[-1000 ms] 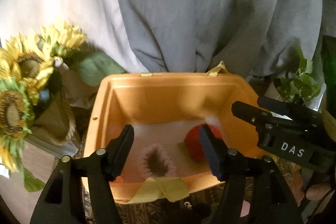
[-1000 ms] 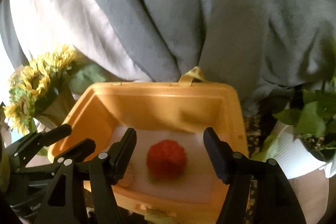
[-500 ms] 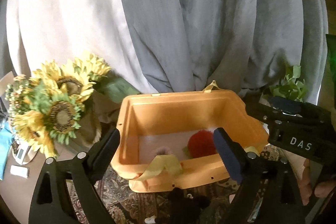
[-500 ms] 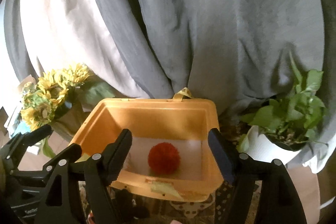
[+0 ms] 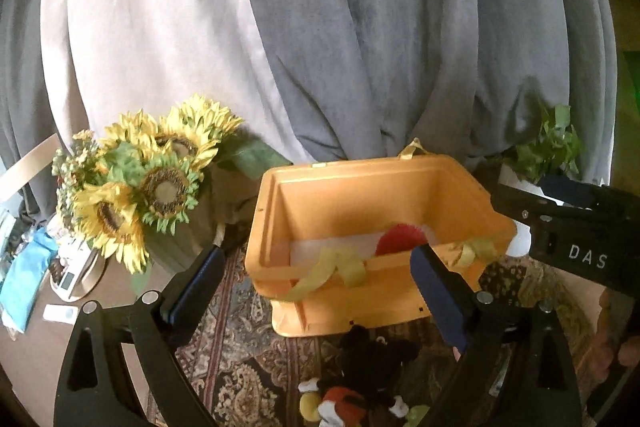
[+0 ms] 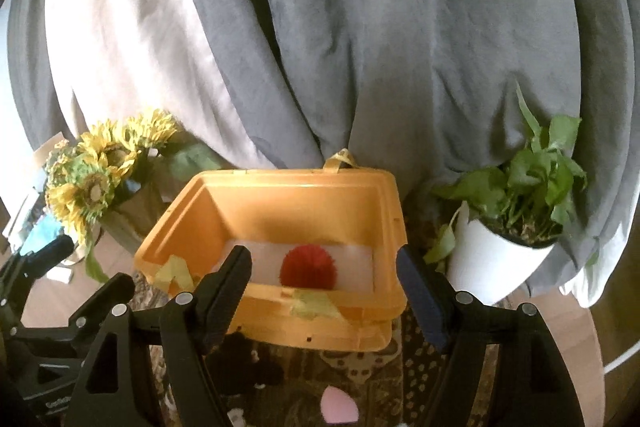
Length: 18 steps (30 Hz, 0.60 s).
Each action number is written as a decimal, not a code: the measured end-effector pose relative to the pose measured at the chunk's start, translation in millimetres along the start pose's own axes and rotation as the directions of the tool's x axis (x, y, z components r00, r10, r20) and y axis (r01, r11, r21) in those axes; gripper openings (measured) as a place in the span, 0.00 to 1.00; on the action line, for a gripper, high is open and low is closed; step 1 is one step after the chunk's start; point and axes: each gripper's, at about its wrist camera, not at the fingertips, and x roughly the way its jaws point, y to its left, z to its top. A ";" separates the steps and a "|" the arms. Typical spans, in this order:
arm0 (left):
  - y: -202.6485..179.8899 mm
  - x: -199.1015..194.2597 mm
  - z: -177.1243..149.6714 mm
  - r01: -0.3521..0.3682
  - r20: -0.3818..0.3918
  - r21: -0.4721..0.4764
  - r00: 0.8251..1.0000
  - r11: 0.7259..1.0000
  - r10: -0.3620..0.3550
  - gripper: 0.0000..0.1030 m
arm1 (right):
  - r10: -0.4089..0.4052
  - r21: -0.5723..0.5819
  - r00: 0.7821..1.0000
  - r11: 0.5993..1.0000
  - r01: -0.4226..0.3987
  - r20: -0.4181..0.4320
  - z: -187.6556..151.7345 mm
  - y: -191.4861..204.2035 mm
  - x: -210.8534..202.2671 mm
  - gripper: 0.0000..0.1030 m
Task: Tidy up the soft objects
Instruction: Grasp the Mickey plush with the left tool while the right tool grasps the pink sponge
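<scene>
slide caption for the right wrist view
Open right gripper faces an orange bin holding a red fuzzy ball.

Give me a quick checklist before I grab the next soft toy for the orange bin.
1. Left gripper open and empty: ok.
2. Right gripper open and empty: ok.
3. Room in the orange bin beside the red fuzzy ball: ok.
4. Black plush toy on the patterned cloth in front of the bin, within view: ok.
5. Toy free of snags: cannot tell.
</scene>
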 end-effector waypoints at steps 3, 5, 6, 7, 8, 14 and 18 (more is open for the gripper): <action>-1.0 -3.1 -6.7 0.000 -0.013 0.007 1.000 1.000 0.000 0.93 | -0.003 0.004 1.000 1.000 0.003 -0.010 -7.9 -1.0 -2.6 0.73; -2.1 -4.4 -11.0 -0.004 -0.023 0.018 1.000 1.000 0.004 0.93 | -0.007 0.013 1.000 1.000 0.008 -0.023 -14.4 -3.3 -3.8 0.73; -3.4 -4.5 -13.0 -0.003 -0.031 0.022 1.000 1.000 0.003 0.93 | -0.008 0.017 0.999 1.000 0.009 -0.032 -18.1 -4.6 -4.0 0.73; -4.8 -4.7 -15.5 0.001 -0.037 0.026 0.999 1.000 0.000 0.93 | -0.009 0.019 0.999 1.000 0.010 -0.038 -20.3 -5.4 -3.5 0.73; -5.9 -4.5 -18.9 0.006 -0.048 0.029 0.999 1.000 -0.005 0.93 | -0.011 0.021 0.999 1.000 0.012 -0.049 -24.4 -6.7 -3.0 0.73; -11.6 1.1 -32.4 0.033 -0.102 0.036 0.994 0.999 -0.029 0.93 | -0.020 0.027 0.993 0.999 0.023 -0.113 -43.2 -11.0 2.9 0.73; -15.5 8.6 -40.3 0.057 -0.150 0.036 0.987 0.998 -0.052 0.93 | -0.026 0.035 0.987 0.999 0.032 -0.160 -54.6 -14.9 9.1 0.73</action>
